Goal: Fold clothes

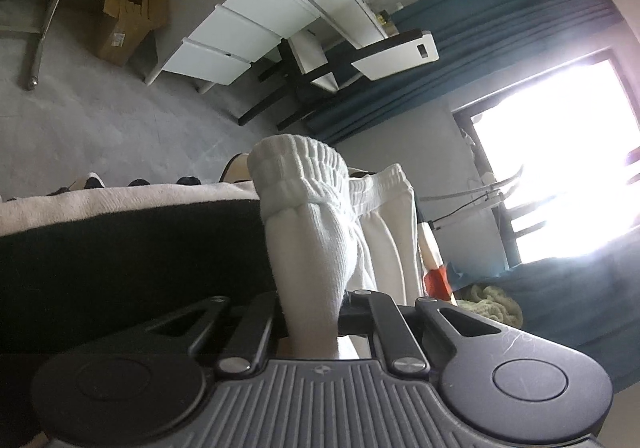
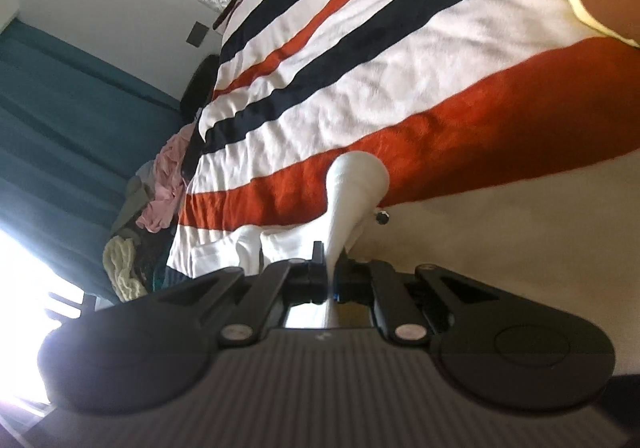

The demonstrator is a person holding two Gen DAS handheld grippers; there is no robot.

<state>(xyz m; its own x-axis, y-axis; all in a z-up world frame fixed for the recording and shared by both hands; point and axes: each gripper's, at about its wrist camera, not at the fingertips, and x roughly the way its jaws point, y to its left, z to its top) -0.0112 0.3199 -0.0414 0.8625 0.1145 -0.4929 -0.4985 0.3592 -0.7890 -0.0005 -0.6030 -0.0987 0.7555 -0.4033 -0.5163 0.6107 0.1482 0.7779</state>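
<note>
A white garment with a ribbed elastic waistband (image 1: 308,184) rises from my left gripper (image 1: 310,312), which is shut on its bunched cloth. More of its white fabric (image 1: 388,232) hangs just to the right. In the right wrist view my right gripper (image 2: 330,272) is shut on a thin fold of the same white garment (image 2: 352,184), which fans out above the jaws. More white cloth (image 2: 256,244) lies left of the fingers on the striped bedspread (image 2: 360,60).
The bed carries a white, navy and orange striped cover. A pile of clothes (image 2: 160,188) lies at its far side, by teal curtains (image 2: 60,108). A white desk with drawers (image 1: 240,36), a cardboard box (image 1: 128,16) and a bright window (image 1: 560,152) stand across the grey floor.
</note>
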